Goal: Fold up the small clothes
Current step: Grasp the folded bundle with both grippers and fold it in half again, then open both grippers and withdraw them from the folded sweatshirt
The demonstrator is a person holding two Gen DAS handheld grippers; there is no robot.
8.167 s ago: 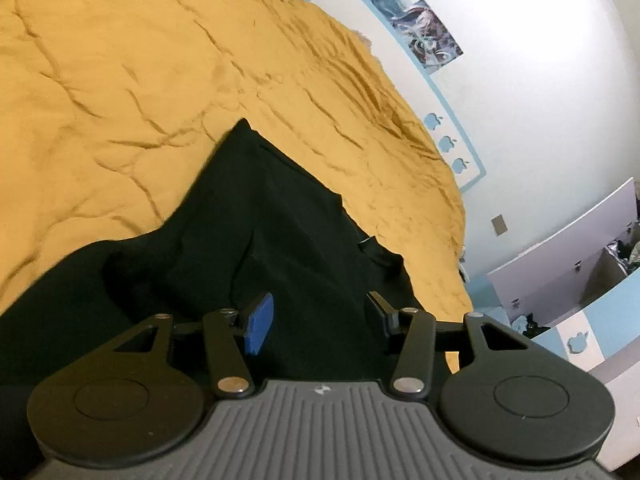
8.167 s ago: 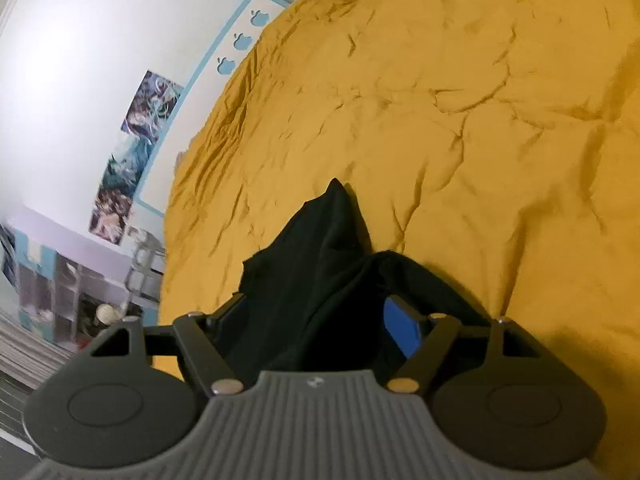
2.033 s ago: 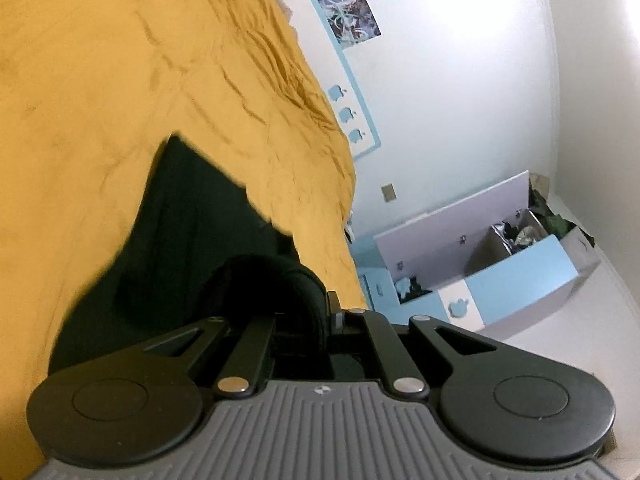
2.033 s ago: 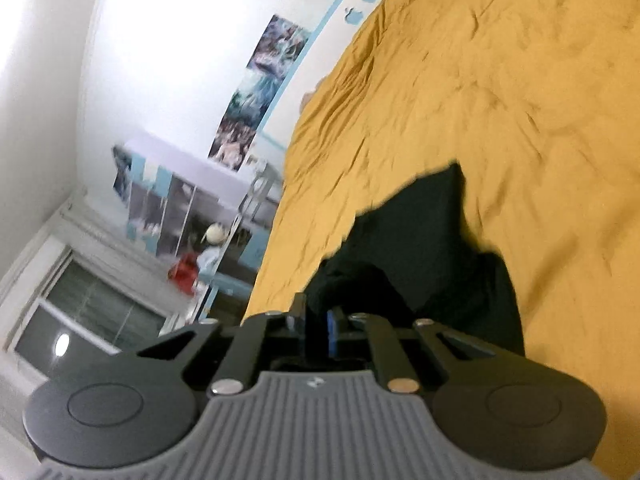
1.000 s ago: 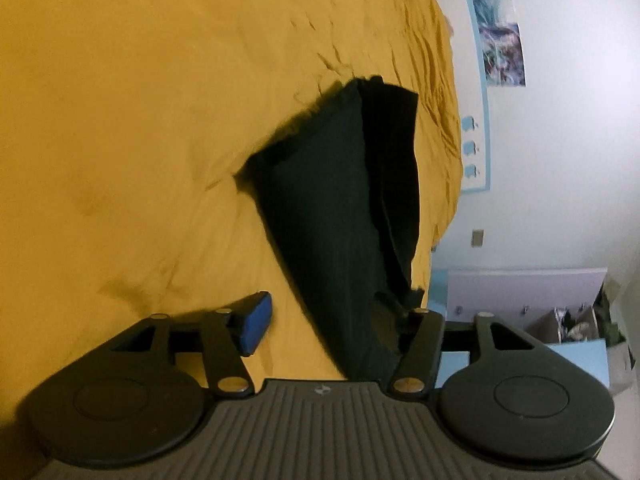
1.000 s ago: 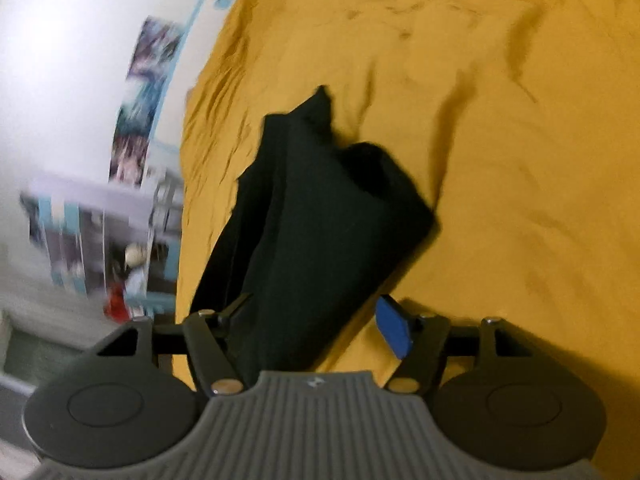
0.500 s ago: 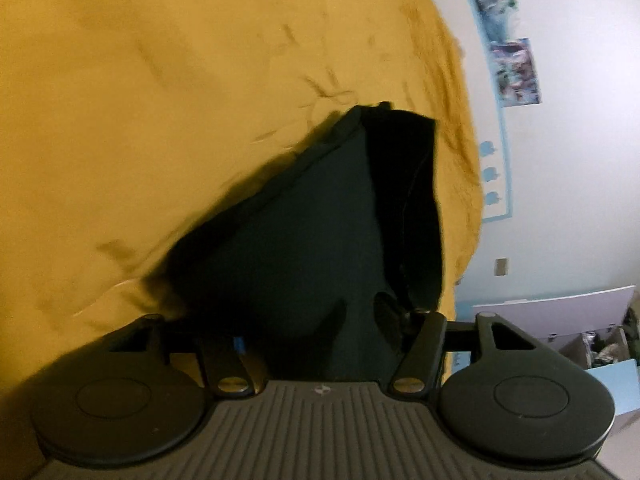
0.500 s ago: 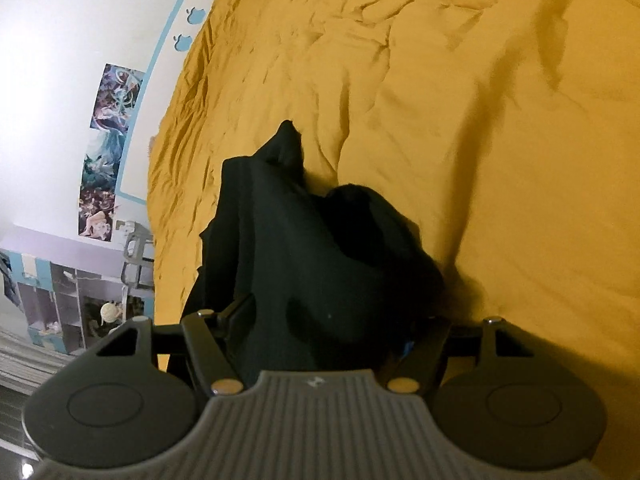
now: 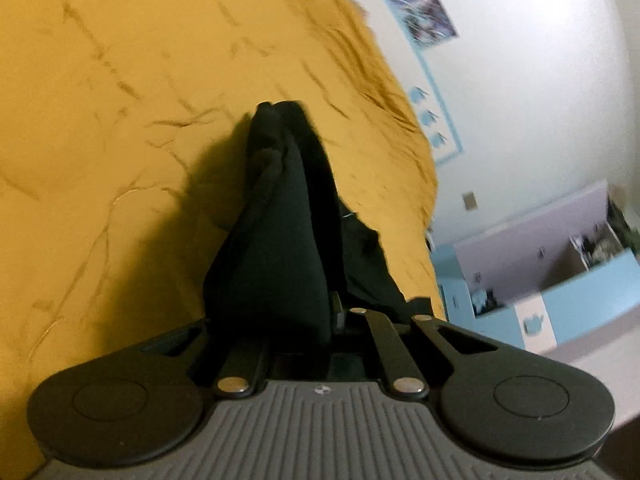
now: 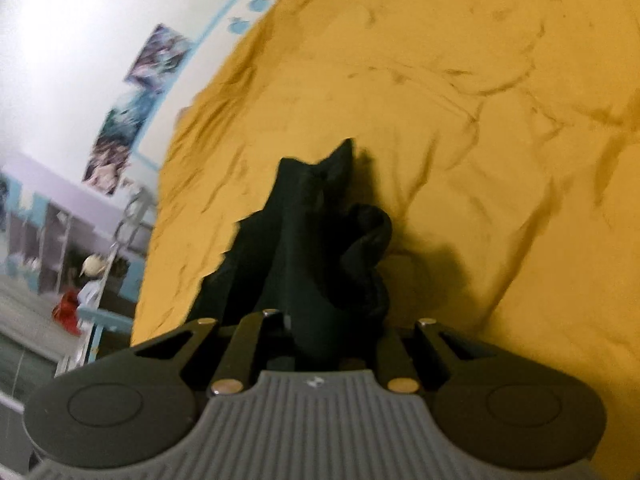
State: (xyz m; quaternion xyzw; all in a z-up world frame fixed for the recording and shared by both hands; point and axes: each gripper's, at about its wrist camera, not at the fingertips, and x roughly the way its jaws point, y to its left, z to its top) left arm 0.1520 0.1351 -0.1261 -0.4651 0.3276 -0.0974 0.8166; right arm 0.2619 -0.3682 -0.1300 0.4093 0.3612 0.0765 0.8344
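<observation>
A black garment lies on a mustard-yellow bedspread, with its near end pulled up into a narrow tent. My left gripper is shut on that near end, and the cloth hides its pads. In the right wrist view the same garment rises in bunched folds from the bedspread to my right gripper. Its jaws are closing with the cloth pinched between them. The far tip of the garment still rests on the bed.
The bed's edge falls away toward a white wall with posters and an open lilac-and-blue storage box. The right wrist view shows posters, shelving and a red object beyond the bed's left edge.
Both grippers were open over the flat garment. Now both have closed on its near edge and risen, pulling the cloth up off the bedspread.
</observation>
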